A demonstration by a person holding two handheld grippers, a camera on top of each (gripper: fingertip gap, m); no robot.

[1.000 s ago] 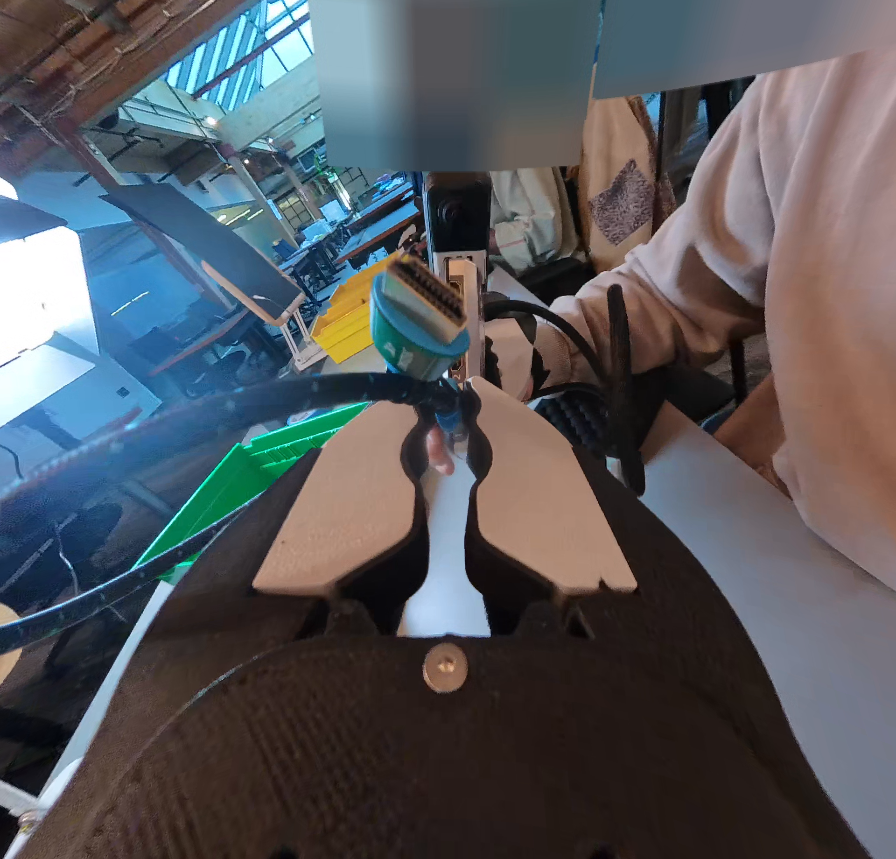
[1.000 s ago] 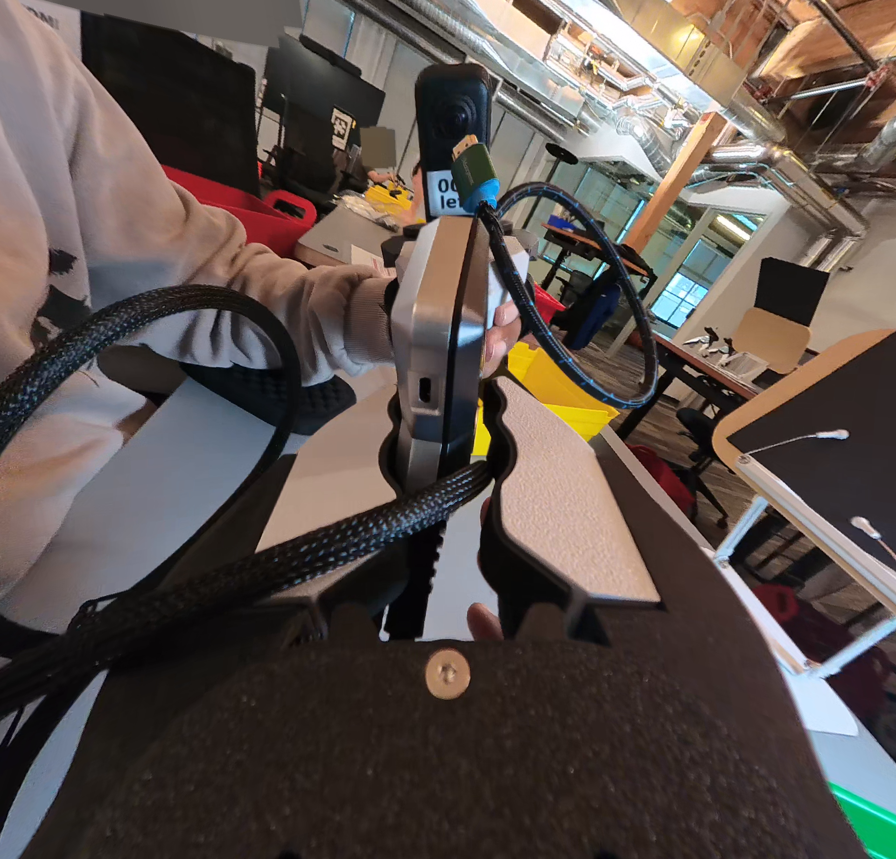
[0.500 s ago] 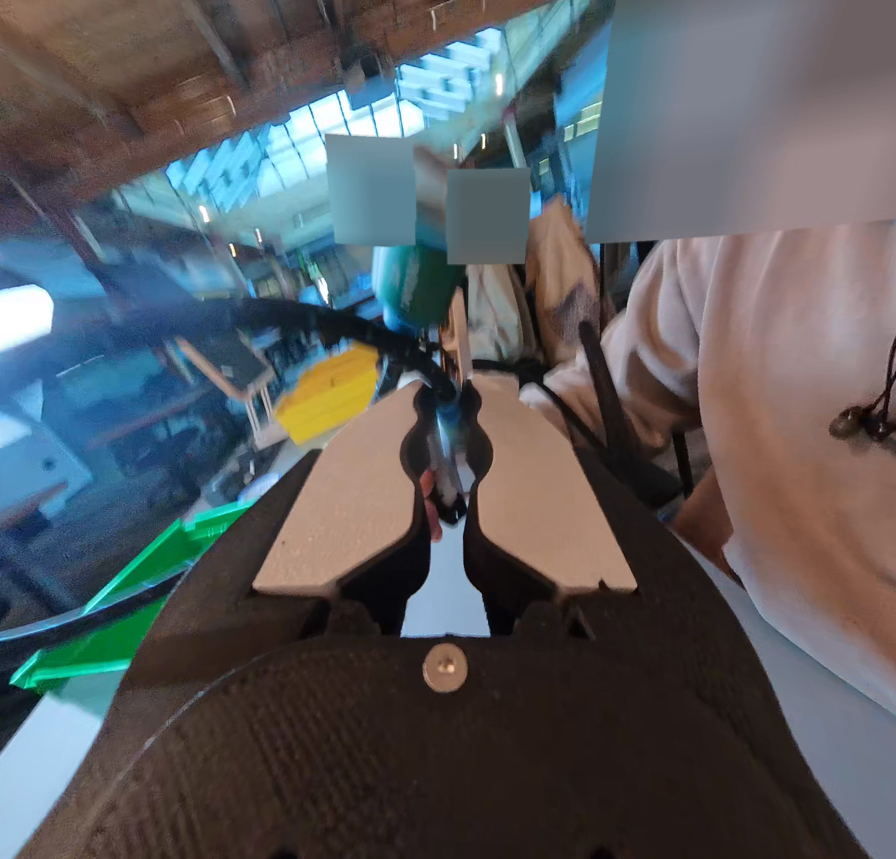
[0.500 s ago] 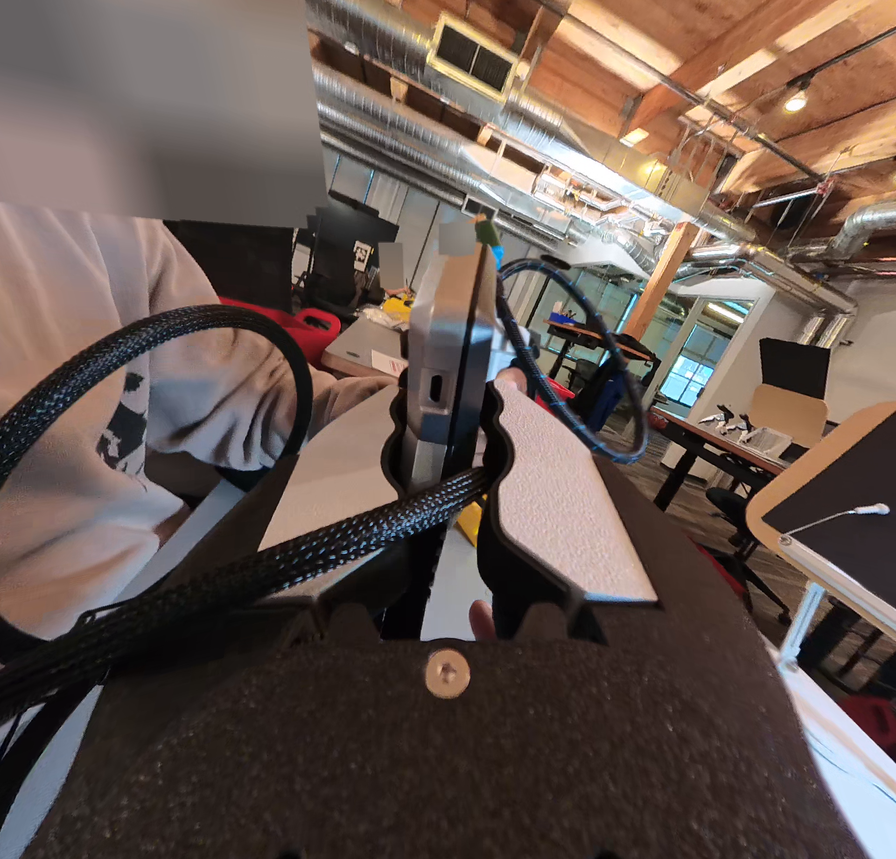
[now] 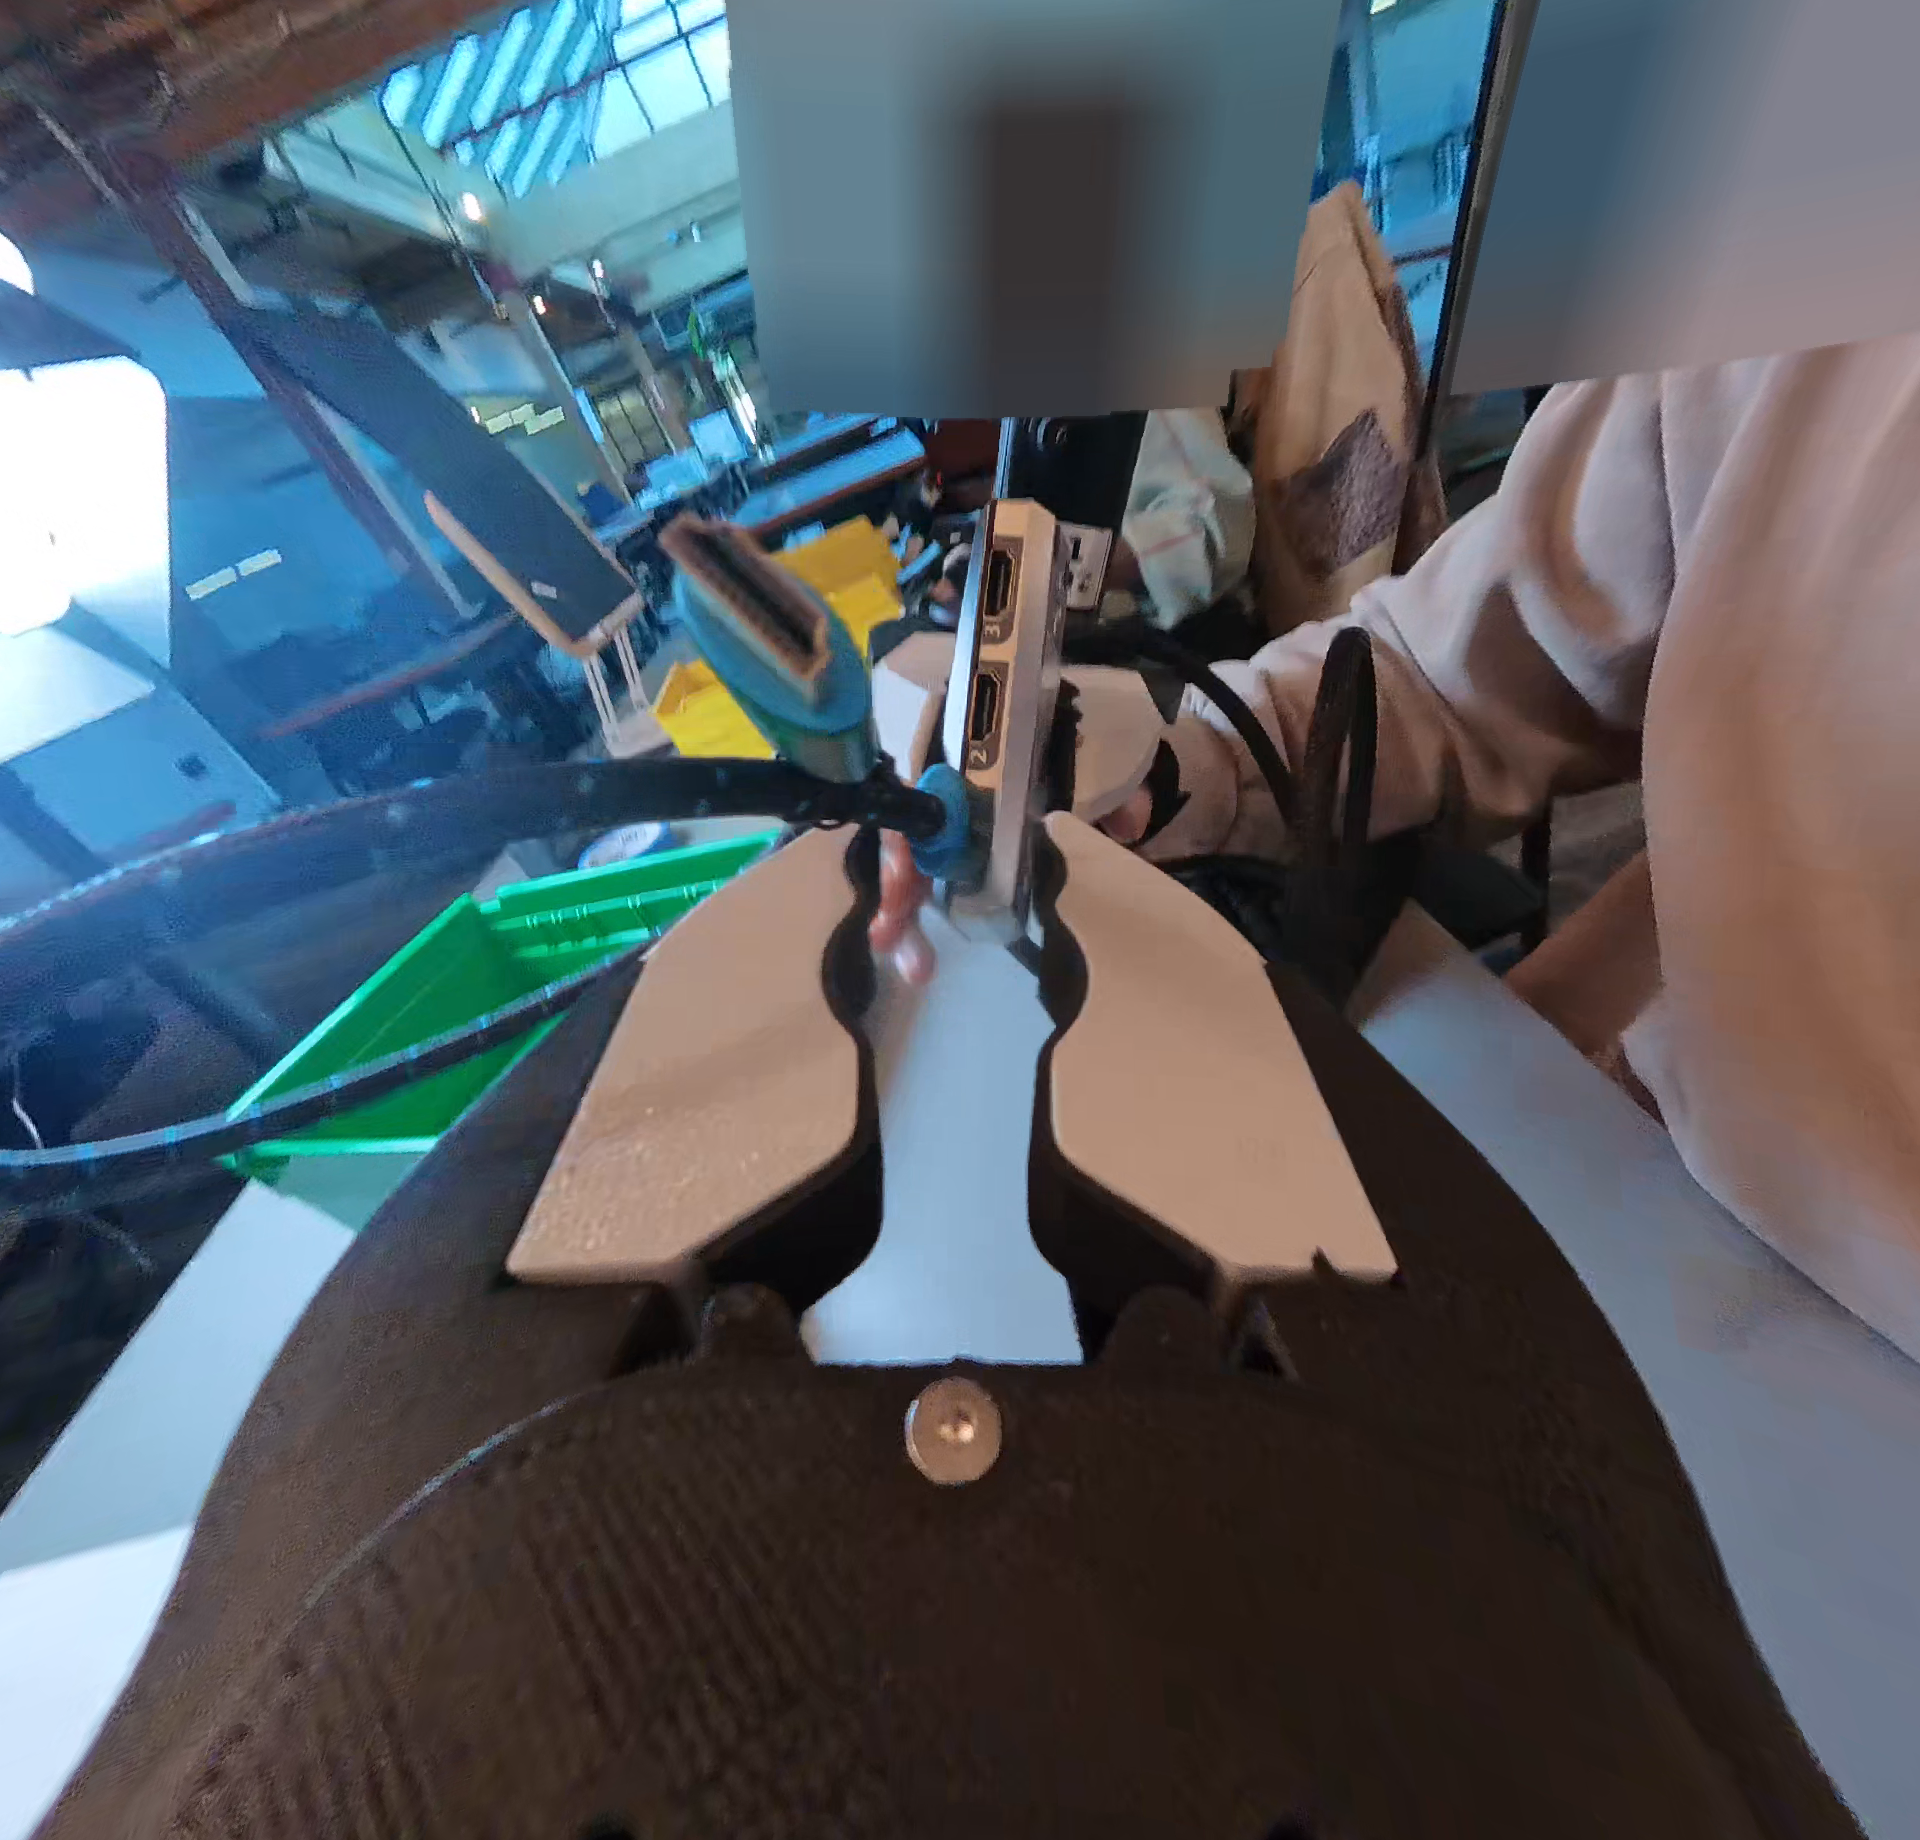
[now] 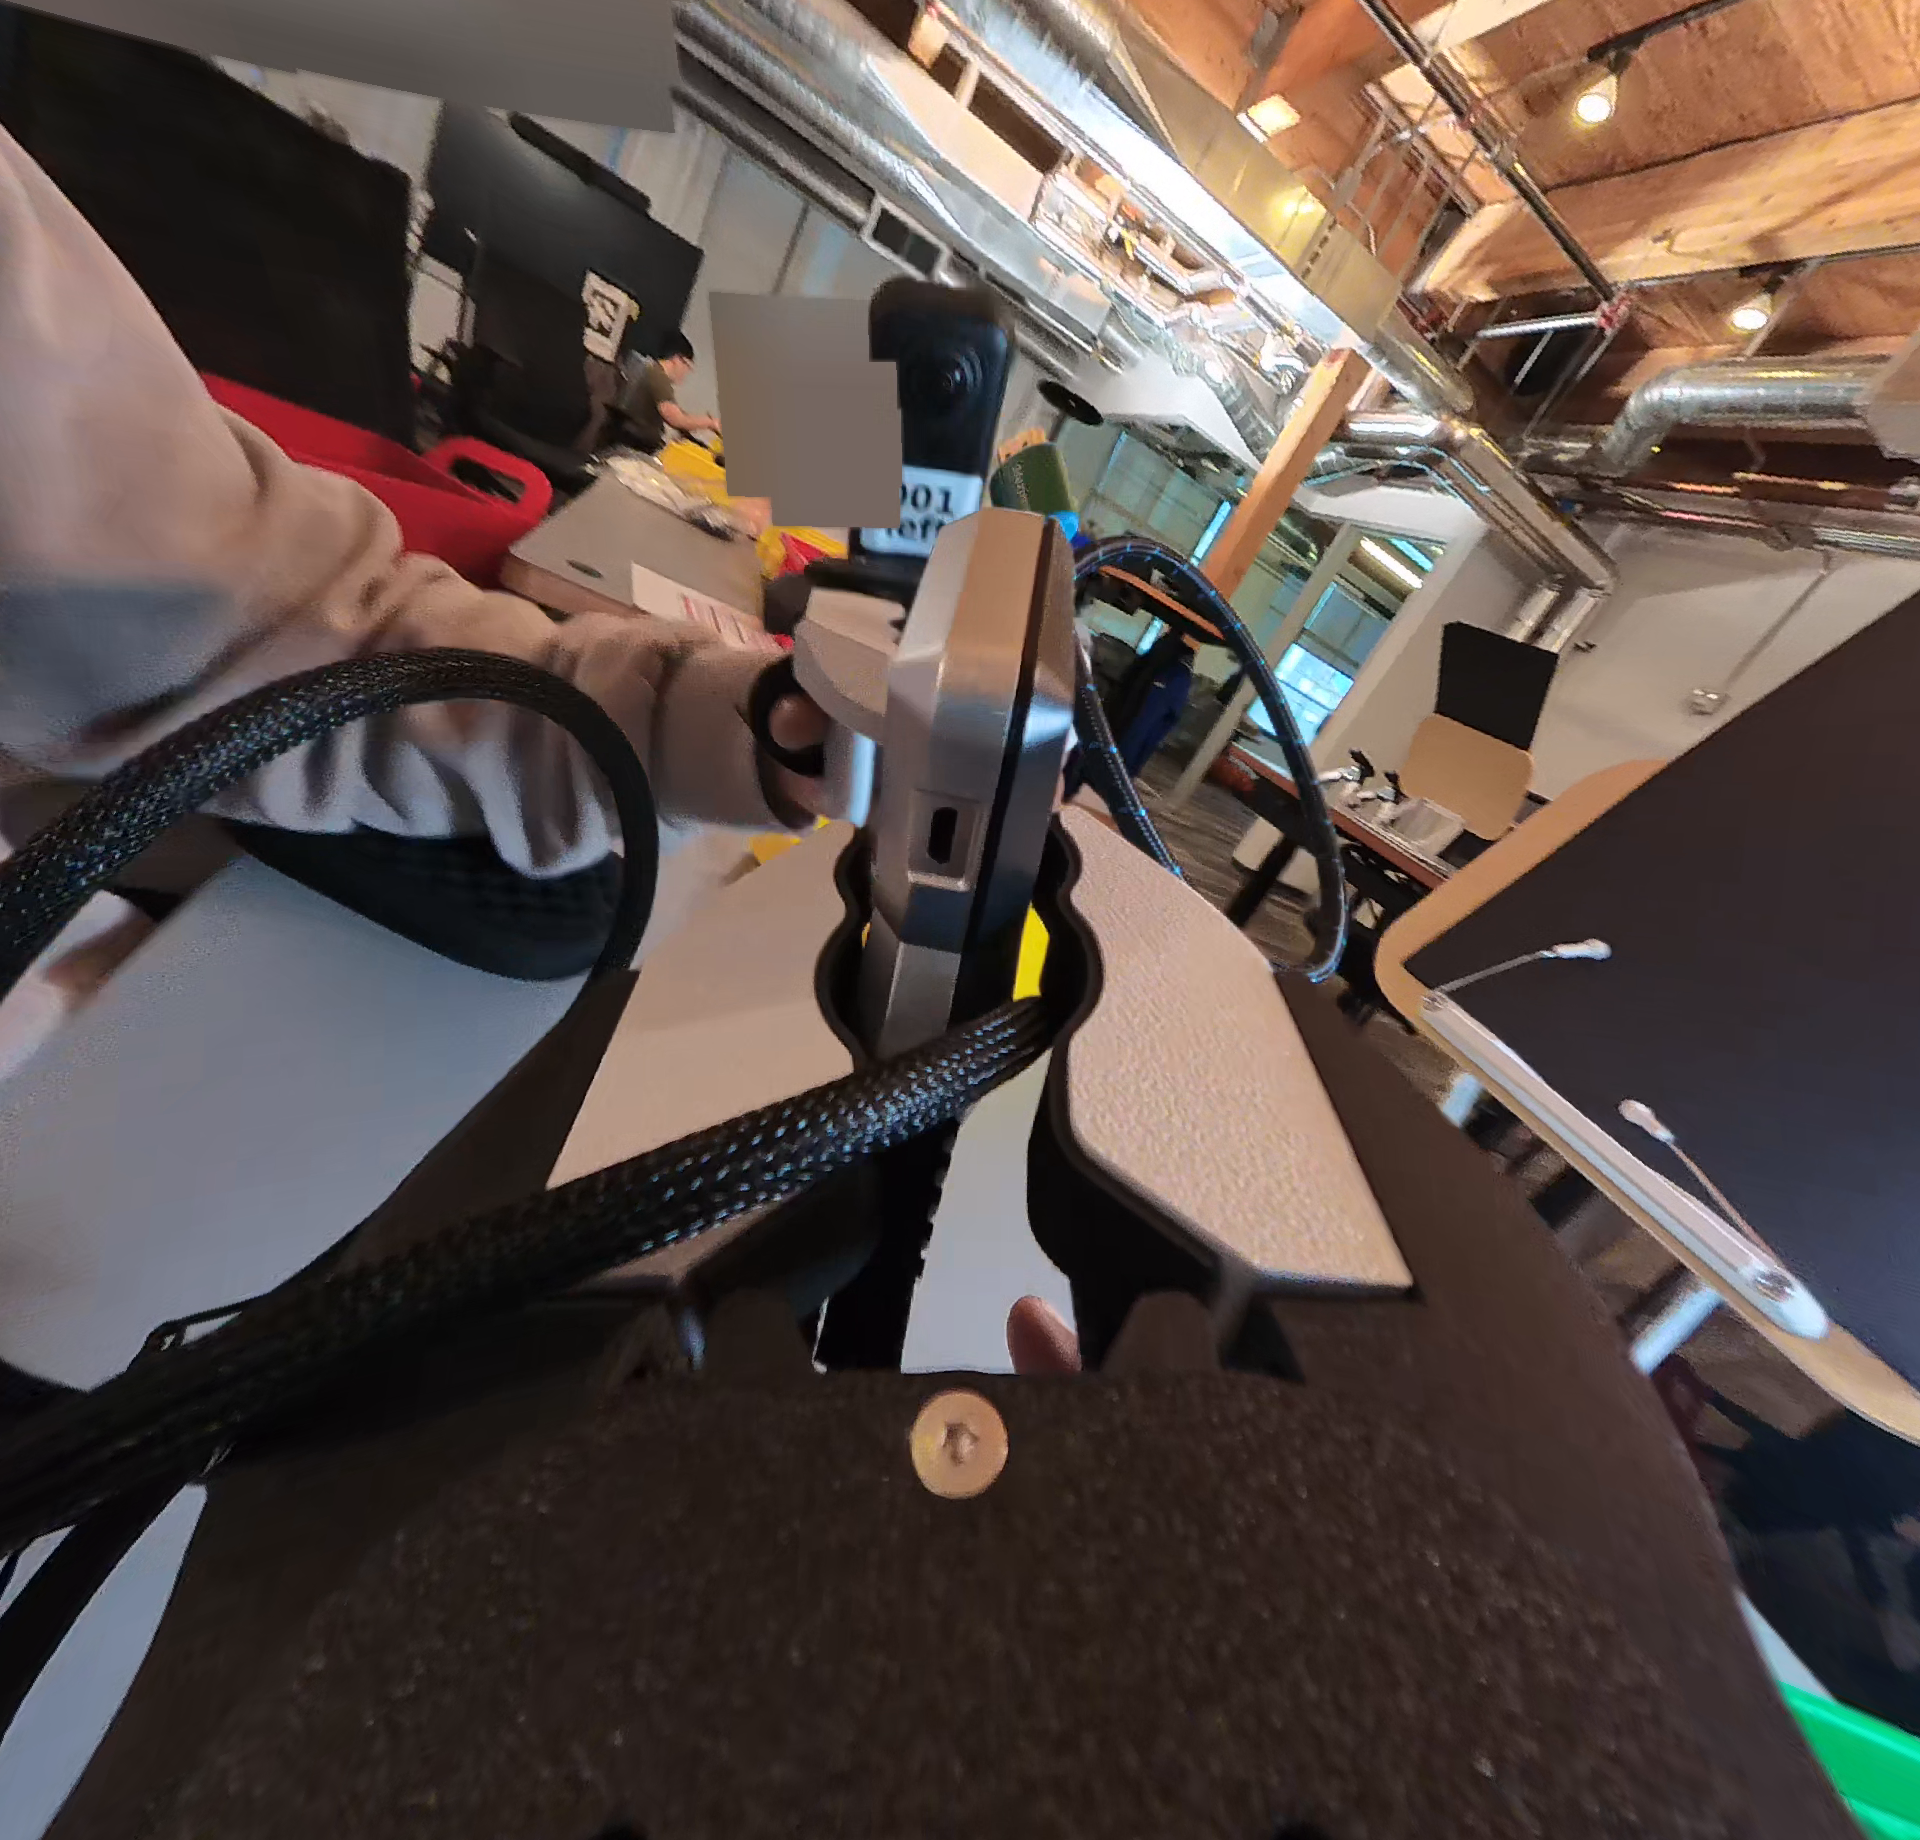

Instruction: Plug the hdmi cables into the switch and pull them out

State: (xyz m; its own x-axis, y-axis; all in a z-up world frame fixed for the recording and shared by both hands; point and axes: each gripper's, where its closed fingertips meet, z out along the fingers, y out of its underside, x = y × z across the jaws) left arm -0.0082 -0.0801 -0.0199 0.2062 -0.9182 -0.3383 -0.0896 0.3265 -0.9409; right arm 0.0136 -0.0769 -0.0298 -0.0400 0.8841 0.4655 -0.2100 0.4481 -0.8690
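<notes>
My right gripper is shut on a silver HDMI switch and holds it upright above the white table. A thick black braided cable runs from the switch's lower end across my left finger. In the left wrist view the switch shows two empty ports. A green and blue HDMI plug stands just left of it, contacts pointing up and away. Its blue strain relief and the switch's lower corner lie between the tips of my left gripper, whose jaws stand apart.
The thin blue-black cable loops right of the switch. A green bin and yellow bins sit past the table's left edge. A person's pale sleeve fills the right. A black board stands at the right. Both grippers' tips are close together, under 4 cm apart.
My left jaws have opened wider. The plug has tipped left, off the switch's port face, which now shows. The right gripper keeps its hold on the switch.
</notes>
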